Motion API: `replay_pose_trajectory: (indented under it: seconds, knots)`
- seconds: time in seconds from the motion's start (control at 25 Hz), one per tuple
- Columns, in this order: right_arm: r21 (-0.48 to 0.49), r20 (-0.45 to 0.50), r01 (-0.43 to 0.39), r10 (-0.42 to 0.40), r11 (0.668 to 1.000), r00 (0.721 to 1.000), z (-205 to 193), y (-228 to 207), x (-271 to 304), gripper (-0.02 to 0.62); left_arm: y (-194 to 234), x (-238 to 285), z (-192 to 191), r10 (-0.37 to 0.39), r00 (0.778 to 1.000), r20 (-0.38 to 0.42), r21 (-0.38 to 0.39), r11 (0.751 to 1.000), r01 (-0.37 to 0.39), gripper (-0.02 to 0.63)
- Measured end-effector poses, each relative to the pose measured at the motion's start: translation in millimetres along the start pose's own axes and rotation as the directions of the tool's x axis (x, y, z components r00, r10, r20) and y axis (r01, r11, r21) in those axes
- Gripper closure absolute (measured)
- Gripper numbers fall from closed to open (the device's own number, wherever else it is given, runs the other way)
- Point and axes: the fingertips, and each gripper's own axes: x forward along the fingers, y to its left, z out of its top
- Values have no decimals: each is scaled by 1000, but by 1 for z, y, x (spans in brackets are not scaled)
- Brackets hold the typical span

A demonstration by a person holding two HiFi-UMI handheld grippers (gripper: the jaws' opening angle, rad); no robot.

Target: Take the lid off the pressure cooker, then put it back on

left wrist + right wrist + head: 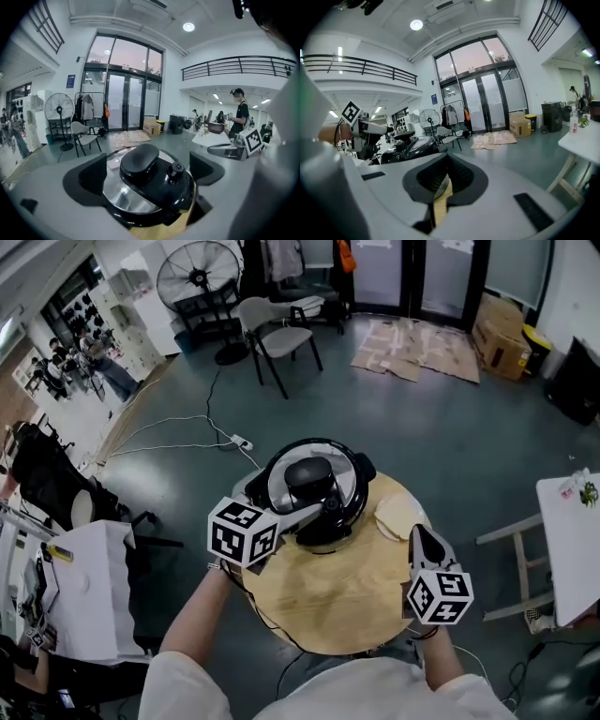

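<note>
Left gripper [146,172], jaws apart, straddles the lid [118,193] of the pressure cooker [315,491]. The lid is a polished steel dome with a black handle [139,161] and a valve knob [176,169], and sits on the pot at the far edge of the round wooden table [336,601]. Right gripper [439,185], jaws closed and empty, is near the table's right edge.

Steel, black-handled lid [312,482] sits closed on pressure cooker [364,470].
</note>
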Motion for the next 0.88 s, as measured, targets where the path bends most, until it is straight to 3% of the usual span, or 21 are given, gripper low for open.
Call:
replay_pose_trajectory:
  seconds: [0.2,0.36,0.64,0.88]
  knots:
    - [4,-20,26,-25,1000,999,-11,-1,5,594,3,20,4,-75,996,-52,83,993,79,60]
    - [11,-37,42,-41,999,998,-20,2,9,594,6,35,6,-147,985,-95,106,982,156,60]
    - [24,-67,63,-61,998,996,-37,5,14,594,6,57,1,-243,947,-208,195,939,284,64]
    - [49,-87,82,-78,995,993,-49,3,16,594,9,68,2,-259,937,-233,210,928,309,100]
